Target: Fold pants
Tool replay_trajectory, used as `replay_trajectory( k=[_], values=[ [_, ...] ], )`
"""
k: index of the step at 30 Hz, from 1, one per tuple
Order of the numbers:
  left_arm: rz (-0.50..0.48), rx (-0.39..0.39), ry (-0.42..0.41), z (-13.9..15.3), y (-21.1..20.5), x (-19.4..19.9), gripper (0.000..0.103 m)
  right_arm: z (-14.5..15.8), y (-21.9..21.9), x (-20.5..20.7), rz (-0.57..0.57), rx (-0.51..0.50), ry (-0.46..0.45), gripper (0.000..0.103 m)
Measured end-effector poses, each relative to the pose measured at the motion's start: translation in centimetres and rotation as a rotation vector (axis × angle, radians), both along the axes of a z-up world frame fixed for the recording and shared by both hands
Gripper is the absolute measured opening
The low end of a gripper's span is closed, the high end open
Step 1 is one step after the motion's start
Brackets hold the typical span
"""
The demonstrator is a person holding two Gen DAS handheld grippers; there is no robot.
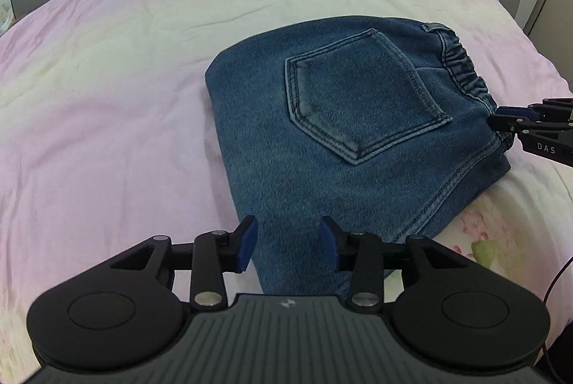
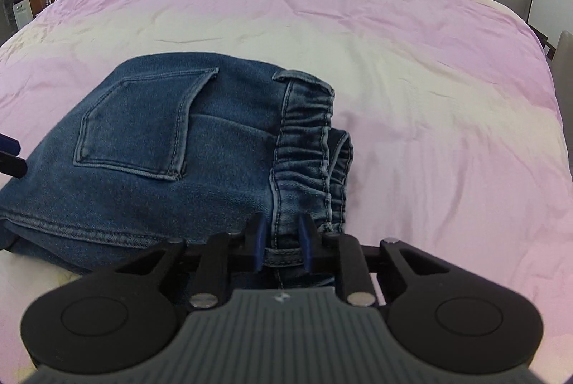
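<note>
The pants (image 1: 343,140) lie on the bed (image 1: 107,97) as a compact stacked bundle, back pocket up, so the folding looks nearly finished. Their near edge sits between the left tool (image 1: 288,242)'s parted fingers. The right tool (image 2: 283,242) straddles the elastic waistband (image 2: 304,147), fingers narrowly apart, seemingly not clamping it; perhaps only tidying remains.
</note>
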State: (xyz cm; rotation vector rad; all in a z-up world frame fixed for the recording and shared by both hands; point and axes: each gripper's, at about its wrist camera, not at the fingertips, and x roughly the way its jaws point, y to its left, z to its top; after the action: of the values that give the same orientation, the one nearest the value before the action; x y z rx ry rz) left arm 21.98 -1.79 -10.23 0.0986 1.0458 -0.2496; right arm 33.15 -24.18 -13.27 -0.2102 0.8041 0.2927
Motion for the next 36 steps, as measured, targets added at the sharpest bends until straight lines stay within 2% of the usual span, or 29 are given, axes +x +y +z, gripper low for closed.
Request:
replay_trajectory(
  k=[3,7,15,19,23,26,28,29,30,32,33,35,36],
  values=[
    [0.031,-0.034,0.01,-0.1,1.3,-0.7,0.058,-1.0,-0.6,0.2,-0.033,0.055,-0.001,0.016],
    [0.024,-0.016,0.073,-1.8,1.5,-0.9,0.058,-1.1,-0.7,0.7,-0.046,0.078,0.008,0.016],
    [0.056,-0.077,0.152,-5.3,2.2,-0.4,0.057,-1.4,-0.8,0.6,-0.036,0.086,0.002,0.016],
    [0.063,-0.097,0.18,-4.5,2.9,-0.4,0.057,-1.5,-0.9,0.7,-0.034,0.08,-0.001,0.016],
    [0.017,-0.09,0.117,-1.8,2.7,-2.3,0.049,-1.4,-0.6,0.9,-0.041,0.066,0.004,0.016],
    [-0.087,-0.018,0.059,-0.9,1.1,-4.9,0.051,-1.1,-0.5,0.9,-0.046,0.072,0.004,0.016],
    [-0.153,0.063,0.015,-1.5,-0.5,-6.6,0.059,-0.7,-0.4,0.6,-0.039,0.069,-0.014,0.017],
    [-0.165,0.093,-0.006,-1.8,-1.0,-7.1,0.064,-0.3,-0.3,0.4,-0.03,0.062,-0.026,0.017],
    [-0.157,0.123,-0.039,-2.2,-1.4,-7.4,0.064,0.1,-0.2,0.1,-0.02,0.055,-0.037,0.02],
    [-0.119,0.125,-0.066,-3.0,-1.7,-7.0,0.064,0.7,-0.3,-0.4,-0.006,0.065,-0.039,0.028],
    [-0.1,0.126,-0.058,-3.5,-1.9,-6.6,0.063,0.9,-0.4,-0.6,-0.003,0.071,-0.031,0.032],
    [-0.103,0.157,-0.035,-4.4,-2.4,-6.1,0.049,1.1,-0.4,-0.9,0.002,0.062,-0.02,0.032],
    [-0.12,0.18,-0.037,-4.4,-2.8,-6.3,0.047,1.1,-0.5,-1.1,0.006,0.056,-0.02,0.032]
  ],
)
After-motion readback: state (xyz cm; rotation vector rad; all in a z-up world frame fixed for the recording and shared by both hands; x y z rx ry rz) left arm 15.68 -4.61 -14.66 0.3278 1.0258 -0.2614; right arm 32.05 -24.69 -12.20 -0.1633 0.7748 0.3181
